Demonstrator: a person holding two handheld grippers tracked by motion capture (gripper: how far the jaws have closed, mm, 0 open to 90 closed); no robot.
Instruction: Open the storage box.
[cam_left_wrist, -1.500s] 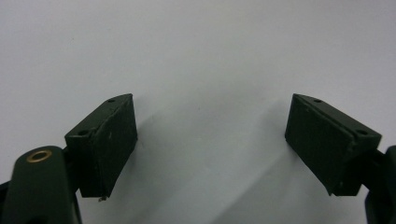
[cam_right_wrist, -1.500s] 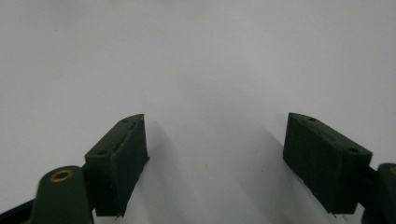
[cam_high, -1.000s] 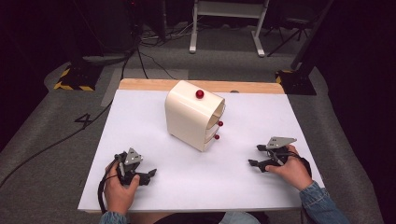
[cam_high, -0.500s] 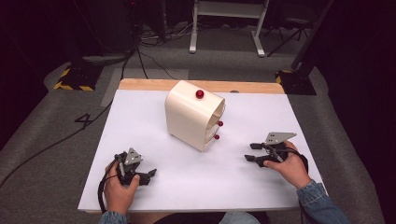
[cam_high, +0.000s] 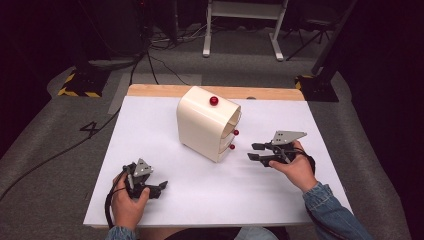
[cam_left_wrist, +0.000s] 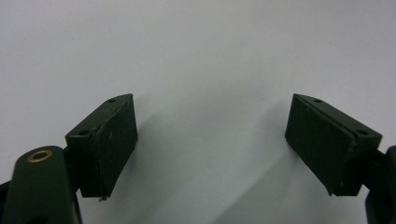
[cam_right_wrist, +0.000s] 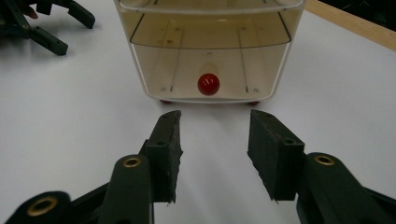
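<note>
Drawer unit top cropped (knob visible).

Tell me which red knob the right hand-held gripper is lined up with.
The lowest red knob, on the bottom drawer of the cream drawer box. It sits straight ahead of the open right hand-held gripper; the middle knob and top knob are higher.

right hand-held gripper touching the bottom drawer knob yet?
Apart. The right gripper view shows white table between the open right hand-held gripper and the red knob.

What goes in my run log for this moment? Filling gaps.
left gripper: open, idle | right gripper: open, facing drawer unit | lowest red knob: ungrasped
</note>
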